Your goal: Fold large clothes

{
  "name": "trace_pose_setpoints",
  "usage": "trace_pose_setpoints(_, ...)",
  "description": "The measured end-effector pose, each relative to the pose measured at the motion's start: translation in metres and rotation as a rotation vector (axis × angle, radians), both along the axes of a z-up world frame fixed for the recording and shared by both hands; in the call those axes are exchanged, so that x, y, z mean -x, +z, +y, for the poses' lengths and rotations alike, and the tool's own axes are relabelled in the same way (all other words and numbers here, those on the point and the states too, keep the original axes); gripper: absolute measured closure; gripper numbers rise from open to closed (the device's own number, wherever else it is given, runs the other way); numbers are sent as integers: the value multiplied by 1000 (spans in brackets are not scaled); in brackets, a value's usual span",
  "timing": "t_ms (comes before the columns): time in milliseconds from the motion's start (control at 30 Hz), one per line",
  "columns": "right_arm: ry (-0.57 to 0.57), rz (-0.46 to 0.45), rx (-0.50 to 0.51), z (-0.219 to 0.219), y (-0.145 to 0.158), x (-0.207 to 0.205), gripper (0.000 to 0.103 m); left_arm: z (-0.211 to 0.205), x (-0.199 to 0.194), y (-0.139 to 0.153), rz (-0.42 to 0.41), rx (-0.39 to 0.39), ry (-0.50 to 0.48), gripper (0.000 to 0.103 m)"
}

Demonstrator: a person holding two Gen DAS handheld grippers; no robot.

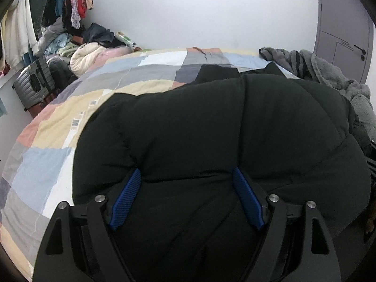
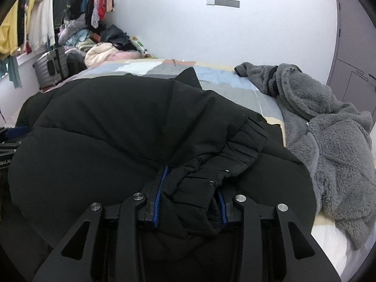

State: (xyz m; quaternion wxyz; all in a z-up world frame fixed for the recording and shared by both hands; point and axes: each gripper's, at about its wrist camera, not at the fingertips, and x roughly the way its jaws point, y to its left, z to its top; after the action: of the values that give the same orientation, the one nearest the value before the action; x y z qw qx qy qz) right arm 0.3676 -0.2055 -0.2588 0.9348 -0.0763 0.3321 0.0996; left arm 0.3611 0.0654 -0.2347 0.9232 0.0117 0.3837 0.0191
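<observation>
Black padded fabric fills the left wrist view: puffer jacket (image 1: 211,127) spread on patchwork bed cover (image 1: 47,141). Left claw (image 1: 186,176) wide apart, blue ribbed pads (image 1: 127,199) pressed down into the quilting on either side of a seam line; nothing pinched between them. Probably set there to flatten the bulk or pin the near hem while the other side works. Bare cover off to the claw's left, with barcode-like printed strips, unreadable. Grey fleece (image 1: 329,75) ahead and to the right. Suitcase (image 1: 35,84) and clothes heap far ahead left, against the wall.

Right wrist view: right claw (image 2: 191,191) narrowed around a bunched black sleeve with gathered cuff (image 2: 244,141), cloth wedged between both pads. Likely gripped so the sleeve can be carried across the jacket body ahead. Fleece just right of the claw, lying beside the jacket edge. At far left edge, part of the other tool, lettering "oboLA" partly legible, rest cut off.
</observation>
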Motion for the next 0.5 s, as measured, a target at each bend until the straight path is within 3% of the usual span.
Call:
trace_pose_setpoints(200, 4, 36, -16, -4, 0, 2, 68, 4, 13, 9, -3, 19, 3, 22)
trace_pose_setpoints(267, 17, 46, -67, -11, 8, 10, 62, 8, 25, 16, -6, 29, 1, 22)
trace_pose_setpoints(400, 55, 31, -113, -21, 22, 37, 33, 14, 72, 35, -33, 37, -18, 22)
trace_pose_setpoints(500, 66, 5, -95, -32, 33, 62, 28, 20, 111, 48, -37, 92, -20, 21)
